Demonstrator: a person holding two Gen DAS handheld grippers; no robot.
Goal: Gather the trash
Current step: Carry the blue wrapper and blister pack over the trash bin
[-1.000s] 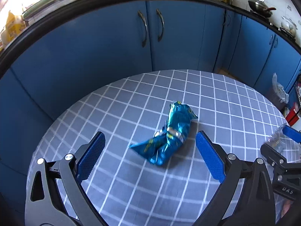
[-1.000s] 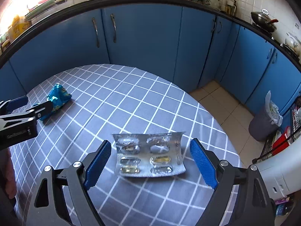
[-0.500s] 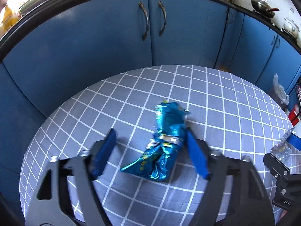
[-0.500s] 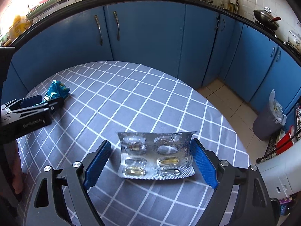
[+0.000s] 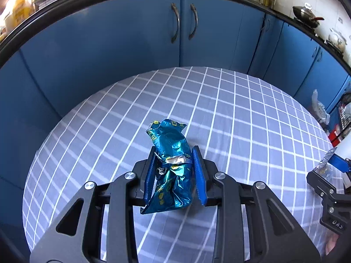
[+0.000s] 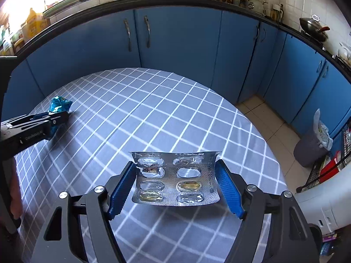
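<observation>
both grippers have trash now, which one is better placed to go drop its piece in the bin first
Right, probably. The right gripper, shut on the blister pack, sits at the table side nearest the bin on the floor. The left gripper, shut on the blue wrapper, is at the far side.

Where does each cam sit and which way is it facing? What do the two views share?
Left wrist: sits on the left gripper, looks forward along its fingers across the checked table to blue cabinets; fingers closed on the blue wrapper; right gripper at the right edge.
Right wrist: sits on the right gripper, same heading, pinching the pill blister pack; left gripper at the left edge, trash bin on the floor to the right.
Shared: table, cabinets, wrapper, blister pack, bin.
</observation>
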